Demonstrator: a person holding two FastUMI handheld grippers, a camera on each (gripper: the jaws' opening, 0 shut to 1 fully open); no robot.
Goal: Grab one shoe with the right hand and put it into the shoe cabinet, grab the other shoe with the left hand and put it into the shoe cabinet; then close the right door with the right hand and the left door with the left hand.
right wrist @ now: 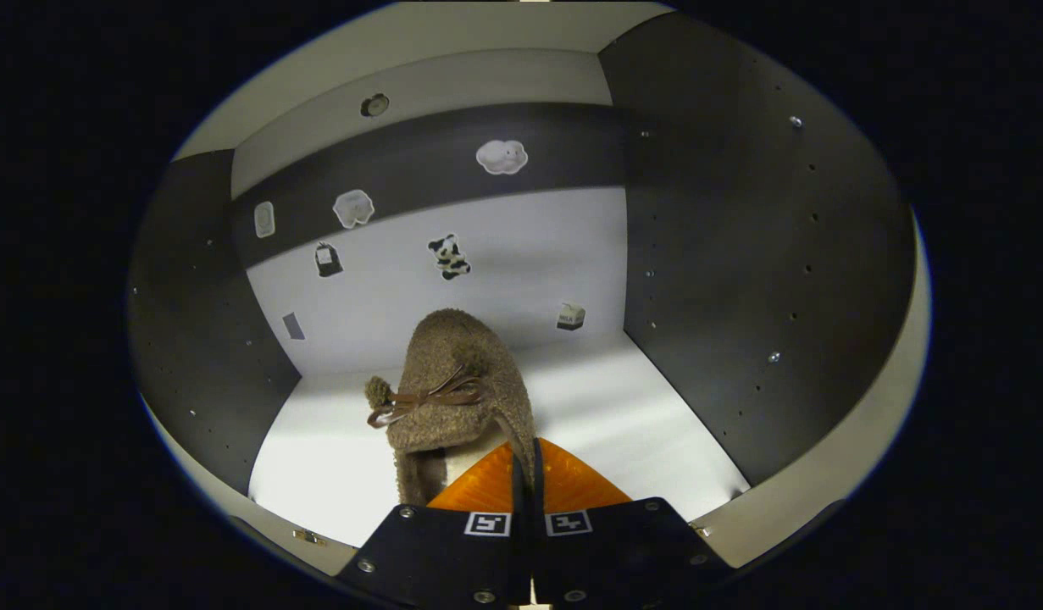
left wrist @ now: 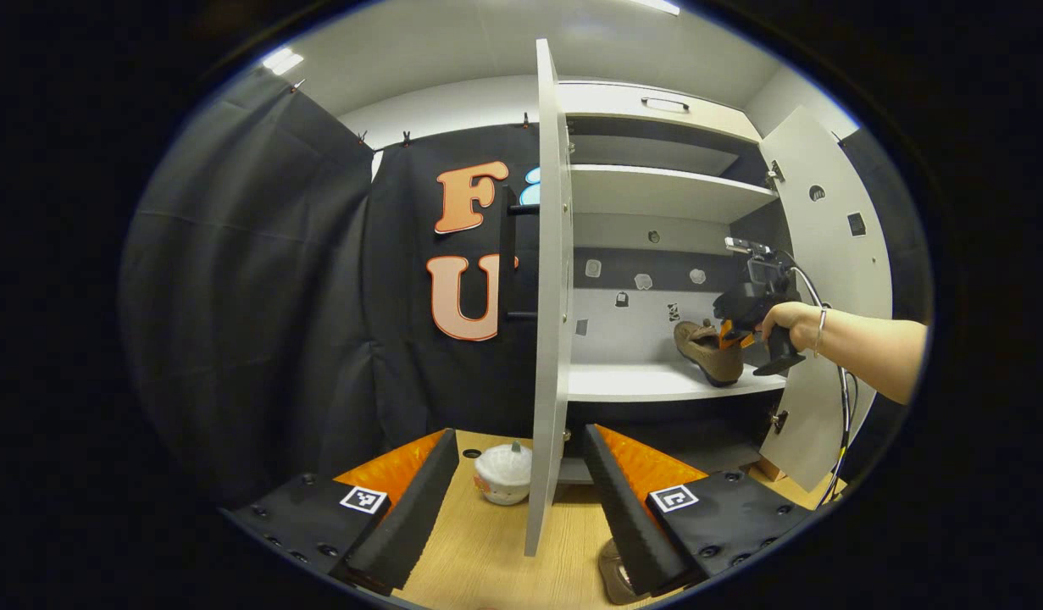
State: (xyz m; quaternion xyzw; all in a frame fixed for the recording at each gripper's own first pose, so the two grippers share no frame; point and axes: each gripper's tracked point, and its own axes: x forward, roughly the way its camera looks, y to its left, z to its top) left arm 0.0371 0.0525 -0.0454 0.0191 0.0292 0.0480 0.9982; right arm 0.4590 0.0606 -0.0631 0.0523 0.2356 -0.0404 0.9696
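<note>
A brown fuzzy shoe [right wrist: 453, 381] with a thin lace bow sits on the white shelf [right wrist: 657, 424] inside the shoe cabinet, toe toward the back wall. My right gripper [right wrist: 525, 449] is shut on the rim by its heel. In the left gripper view the same shoe [left wrist: 707, 347] lies at the right end of the shelf [left wrist: 631, 383], with a hand holding the right gripper [left wrist: 733, 329] on it. My left gripper [left wrist: 519, 436] stands open over the wooden table, nothing between its fingers, just in front of the left door's edge [left wrist: 548, 296].
Both cabinet doors stand open; the right door [left wrist: 826, 280] hangs beyond the arm. A small white round pot [left wrist: 504, 474] sits on the table [left wrist: 487, 551] by the left door's foot. A brownish object [left wrist: 613, 572] lies partly hidden under my left gripper's right finger. Stickers dot the cabinet's back wall [right wrist: 504, 254].
</note>
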